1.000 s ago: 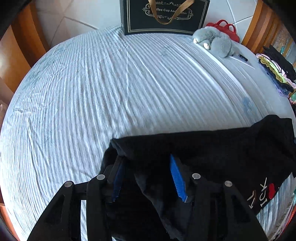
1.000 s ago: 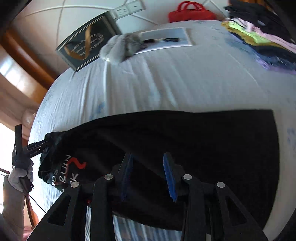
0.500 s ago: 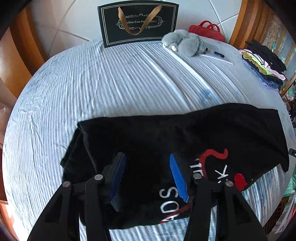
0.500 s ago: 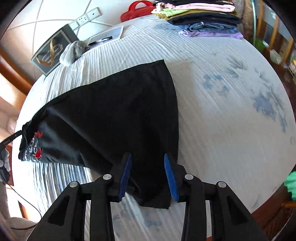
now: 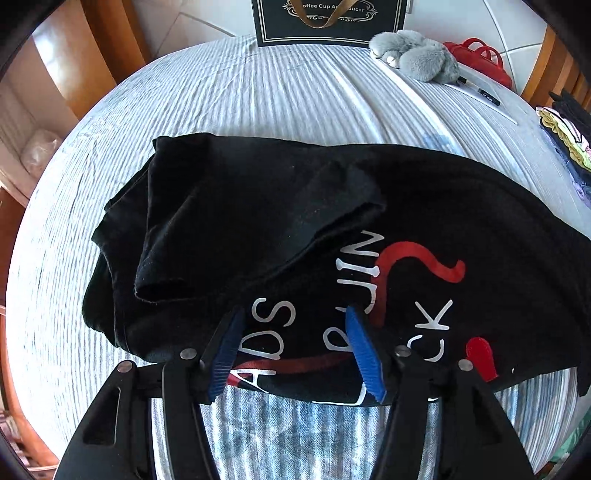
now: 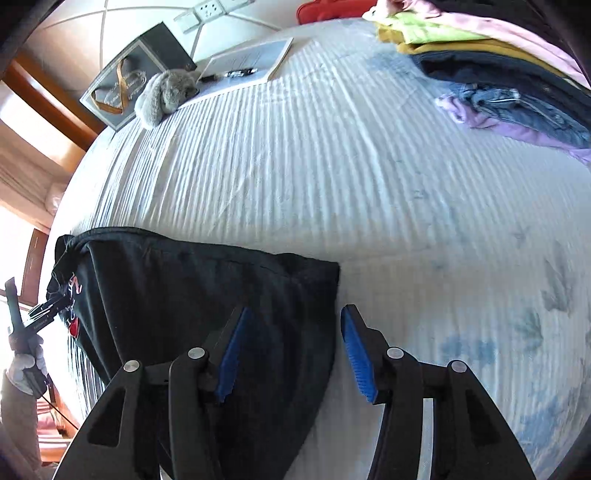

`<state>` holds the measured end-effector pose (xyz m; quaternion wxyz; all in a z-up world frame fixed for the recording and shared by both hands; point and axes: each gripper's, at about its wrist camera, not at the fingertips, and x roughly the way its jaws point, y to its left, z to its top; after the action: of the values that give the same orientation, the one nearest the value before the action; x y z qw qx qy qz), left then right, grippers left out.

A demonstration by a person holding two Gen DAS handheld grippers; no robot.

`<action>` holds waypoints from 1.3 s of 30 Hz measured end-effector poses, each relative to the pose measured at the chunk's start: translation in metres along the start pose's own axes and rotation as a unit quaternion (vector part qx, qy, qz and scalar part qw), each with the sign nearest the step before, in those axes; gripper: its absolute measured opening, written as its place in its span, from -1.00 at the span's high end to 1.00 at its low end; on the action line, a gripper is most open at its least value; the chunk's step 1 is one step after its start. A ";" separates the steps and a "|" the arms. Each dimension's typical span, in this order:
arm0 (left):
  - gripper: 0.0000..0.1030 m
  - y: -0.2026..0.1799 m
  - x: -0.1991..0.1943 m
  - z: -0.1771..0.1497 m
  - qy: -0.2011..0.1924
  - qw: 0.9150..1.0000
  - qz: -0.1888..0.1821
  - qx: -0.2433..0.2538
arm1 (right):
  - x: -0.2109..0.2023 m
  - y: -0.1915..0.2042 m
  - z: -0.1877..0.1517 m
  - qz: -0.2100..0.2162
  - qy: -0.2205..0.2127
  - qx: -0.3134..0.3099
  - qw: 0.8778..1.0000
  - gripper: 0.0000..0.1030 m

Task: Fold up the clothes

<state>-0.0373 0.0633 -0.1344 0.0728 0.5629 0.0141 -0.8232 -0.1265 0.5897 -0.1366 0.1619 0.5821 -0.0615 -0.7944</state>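
A black T-shirt [image 5: 424, 206] with white and red lettering lies folded over on the striped bedsheet [image 5: 280, 103], one sleeve flopped across its left part. My left gripper [image 5: 295, 350] hovers over the shirt's near hem, its jaws opening; the printed cloth lies beneath them and the blue pads [image 5: 364, 354] do not press on it. In the right wrist view the black T-shirt [image 6: 192, 288] fills the lower left. My right gripper [image 6: 293, 354] hangs over its right edge, jaws opening and gripping nothing. The left gripper [image 6: 40, 314] shows at the far left in a gloved hand.
At the bed's far side stand a black gift bag [image 5: 328, 18], a grey plush toy [image 5: 413, 55], a red handbag [image 5: 480, 59] and a paper sheet with a pen [image 6: 247, 62]. A stack of folded clothes [image 6: 480, 62] lies at the right. A wooden frame [image 5: 110, 44] borders the bed.
Both grippers carried the shirt across the bed, laid it down and let go. Their jaws now stand wider. The shirt's lettering has come into the left wrist view.
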 end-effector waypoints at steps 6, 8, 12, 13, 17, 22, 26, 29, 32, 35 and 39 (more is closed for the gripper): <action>-0.29 0.005 0.003 0.001 -0.010 1.000 -0.015 -0.022 | 0.016 0.067 -0.008 -0.186 0.028 -0.235 0.953 0.77; -0.36 0.003 0.004 0.001 -0.014 1.000 -0.005 -0.026 | 0.018 0.063 0.014 -0.199 0.028 -0.222 0.954 0.75; -0.38 -0.006 0.003 0.006 0.003 0.998 0.023 -0.050 | 0.021 0.046 0.043 -0.196 0.029 -0.200 0.959 -0.08; -0.38 -0.014 -0.002 0.007 0.003 0.998 0.037 -0.051 | 0.018 0.044 0.046 -0.186 0.027 -0.205 0.961 -0.09; -0.38 -0.076 -0.039 -0.008 -0.040 0.995 0.028 -0.085 | -0.008 0.034 0.053 -0.145 0.001 -0.262 0.954 -0.09; -0.38 -0.197 -0.073 -0.049 -0.062 0.988 0.015 -0.138 | -0.039 0.021 0.059 -0.020 -0.032 -0.383 0.923 -0.09; -0.38 -0.288 -0.082 -0.085 -0.044 0.982 -0.012 -0.183 | -0.046 -0.001 0.058 0.073 -0.016 -0.418 0.905 -0.09; -0.38 -0.333 -0.089 -0.103 -0.035 0.979 -0.016 -0.200 | -0.041 -0.016 0.054 0.099 -0.001 -0.427 0.899 -0.09; -0.43 -0.366 -0.096 -0.117 -0.039 0.976 -0.022 -0.213 | -0.034 -0.027 0.052 0.099 0.008 -0.436 0.894 -0.10; -0.49 -0.385 -0.094 -0.122 -0.041 0.973 -0.015 -0.226 | -0.033 -0.032 0.052 0.100 0.010 -0.442 0.891 -0.10; -0.49 -0.404 -0.084 -0.127 -0.033 0.966 0.031 -0.254 | -0.034 -0.029 0.055 0.112 0.012 -0.471 0.875 -0.10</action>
<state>0.0555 0.4848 -0.1264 0.2393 0.4985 0.2026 -0.8082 -0.1750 0.6231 -0.0973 0.5060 0.4359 0.2572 -0.6985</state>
